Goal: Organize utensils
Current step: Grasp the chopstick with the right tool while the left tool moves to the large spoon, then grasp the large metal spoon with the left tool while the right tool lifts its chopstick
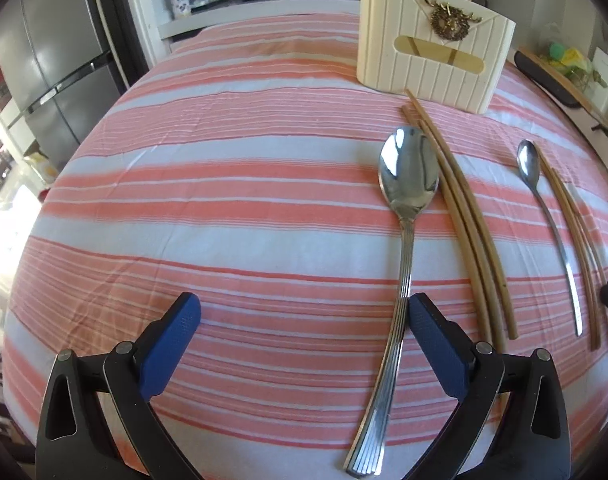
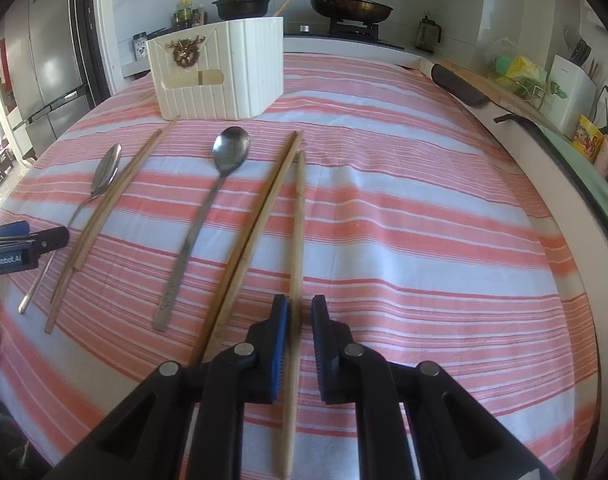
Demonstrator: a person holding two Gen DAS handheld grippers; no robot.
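Note:
A cream utensil holder [image 1: 432, 52] [image 2: 219, 76] stands at the far side of the striped table. In the left wrist view a large steel spoon [image 1: 404, 240] lies beside a pair of wooden chopsticks [image 1: 468, 220]; a slim spoon [image 1: 552, 228] and more chopsticks [image 1: 580, 248] lie further right. My left gripper [image 1: 304, 312] is open, its right pad touching the large spoon's handle. In the right wrist view my right gripper [image 2: 300, 312] is nearly closed around a single chopstick [image 2: 297, 240] with a small gap. A chopstick pair [image 2: 259, 216], the slim spoon [image 2: 207, 208] and the large spoon [image 2: 99, 184] lie to its left.
The table carries a pink and white striped cloth [image 2: 404, 220]. A stove with pans [image 2: 348, 8] and a counter with a cutting board [image 2: 500, 92] lie behind and to the right. A fridge [image 1: 59, 72] stands at the left. The left gripper's body shows in the right wrist view [image 2: 19, 248].

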